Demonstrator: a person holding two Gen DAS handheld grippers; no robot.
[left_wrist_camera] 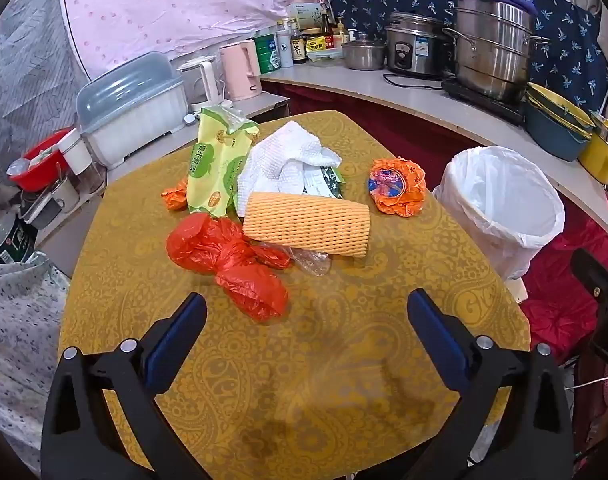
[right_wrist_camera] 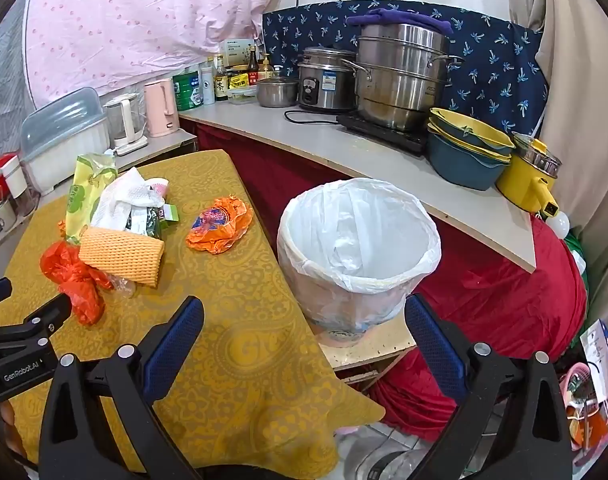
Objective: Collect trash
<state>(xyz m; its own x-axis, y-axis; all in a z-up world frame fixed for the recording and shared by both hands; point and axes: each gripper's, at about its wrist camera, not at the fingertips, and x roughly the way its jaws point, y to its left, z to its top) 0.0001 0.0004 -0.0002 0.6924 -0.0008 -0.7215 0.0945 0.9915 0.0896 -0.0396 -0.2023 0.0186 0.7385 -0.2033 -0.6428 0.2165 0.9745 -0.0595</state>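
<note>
Trash lies on a table with a yellow paisley cloth (left_wrist_camera: pixel 344 360): a red plastic bag (left_wrist_camera: pixel 232 260), an orange foam net sleeve (left_wrist_camera: pixel 308 224), white paper towel (left_wrist_camera: pixel 288 160), a green wrapper (left_wrist_camera: pixel 218 168), a crumpled orange wrapper (left_wrist_camera: pixel 398 186) and a small orange scrap (left_wrist_camera: pixel 176 196). A bin with a white liner (left_wrist_camera: pixel 500 208) stands right of the table. My left gripper (left_wrist_camera: pixel 306 312) is open and empty, just short of the red bag. My right gripper (right_wrist_camera: pixel 304 316) is open and empty, over the table's right edge in front of the bin (right_wrist_camera: pixel 360 248).
A counter (right_wrist_camera: pixel 344 148) behind holds steel pots (right_wrist_camera: pixel 400 76), a rice cooker (right_wrist_camera: pixel 324 80), stacked bowls (right_wrist_camera: pixel 468 148), a yellow pot (right_wrist_camera: pixel 532 180), bottles and kettles (right_wrist_camera: pixel 160 108). A dish box (left_wrist_camera: pixel 132 116) stands at the left. Red cloth (right_wrist_camera: pixel 504 288) lies beyond the bin.
</note>
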